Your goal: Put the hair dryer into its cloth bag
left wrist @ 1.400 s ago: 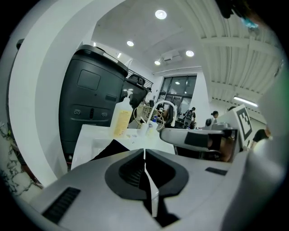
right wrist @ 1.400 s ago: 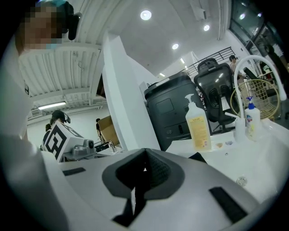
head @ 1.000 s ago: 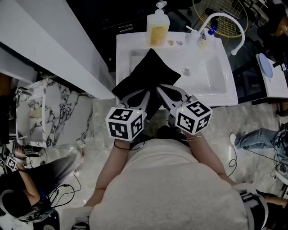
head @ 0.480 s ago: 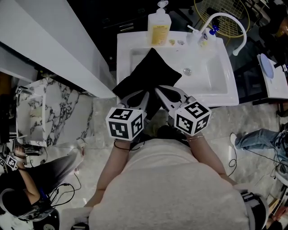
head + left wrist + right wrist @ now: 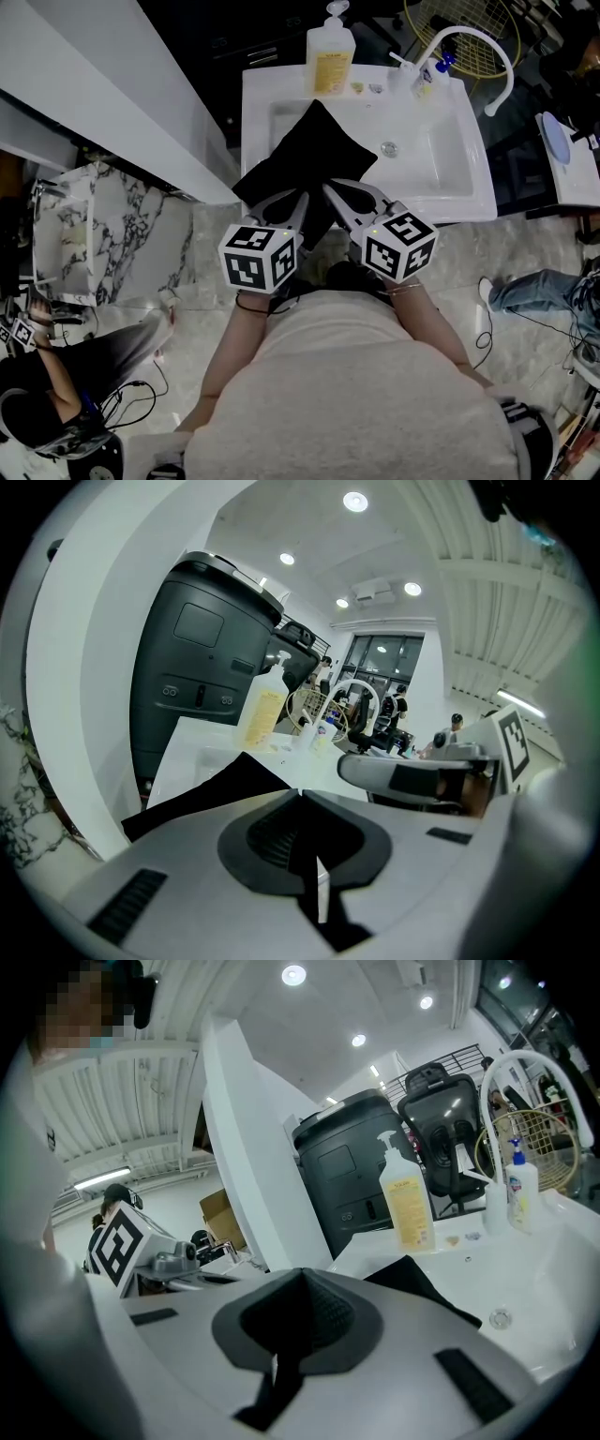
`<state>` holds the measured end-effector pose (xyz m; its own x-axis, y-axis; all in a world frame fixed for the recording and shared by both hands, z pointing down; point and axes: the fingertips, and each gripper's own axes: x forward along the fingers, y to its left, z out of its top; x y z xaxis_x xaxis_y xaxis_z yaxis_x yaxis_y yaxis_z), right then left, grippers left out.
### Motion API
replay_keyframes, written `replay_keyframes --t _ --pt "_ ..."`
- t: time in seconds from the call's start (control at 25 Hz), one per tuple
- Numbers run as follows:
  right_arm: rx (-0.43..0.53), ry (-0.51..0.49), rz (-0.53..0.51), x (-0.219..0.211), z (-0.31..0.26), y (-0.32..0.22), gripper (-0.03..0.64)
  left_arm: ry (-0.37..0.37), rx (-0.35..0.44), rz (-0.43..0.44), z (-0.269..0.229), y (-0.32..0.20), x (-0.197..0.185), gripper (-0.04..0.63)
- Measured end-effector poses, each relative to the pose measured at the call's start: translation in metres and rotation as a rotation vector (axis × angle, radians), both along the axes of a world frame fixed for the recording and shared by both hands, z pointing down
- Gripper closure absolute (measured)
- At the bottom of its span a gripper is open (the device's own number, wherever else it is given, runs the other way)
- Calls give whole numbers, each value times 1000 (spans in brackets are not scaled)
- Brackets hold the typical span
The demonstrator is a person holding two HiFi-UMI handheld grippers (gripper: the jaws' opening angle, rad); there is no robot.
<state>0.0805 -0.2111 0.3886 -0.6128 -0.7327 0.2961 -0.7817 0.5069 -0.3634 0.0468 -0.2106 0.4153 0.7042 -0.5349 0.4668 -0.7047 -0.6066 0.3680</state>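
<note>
Though no view shows the dryer, bag: black cloth, lying across the left front part of the sink, one corner reaching over the sink's near rim.
Dryer: not seen; whether it is already inside the bag I cannot tell.
Left gripper: just before the sink's near rim, at the bag's near edge; jaws pressed together, nothing between them.
Right gripper: also before the near rim, close beside the left one; jaws pressed together, empty.
Bag, handling: probably light, soft and limp; it should sag and fold when lifted, and will not stay open by itself.
Bag, where to hold: likely the hem of its mouth, one side pinched; which edge is the mouth I cannot tell.
Dryer, handling: presumably stiff, smooth and heavier; the handle seems the safest place.
</note>
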Motion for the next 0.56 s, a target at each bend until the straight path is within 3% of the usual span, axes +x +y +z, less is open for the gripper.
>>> replay_keyframes --t 0.56 --pt "-10 15 -12 6 9 6 618 -60 12 24 10 8 8 581"
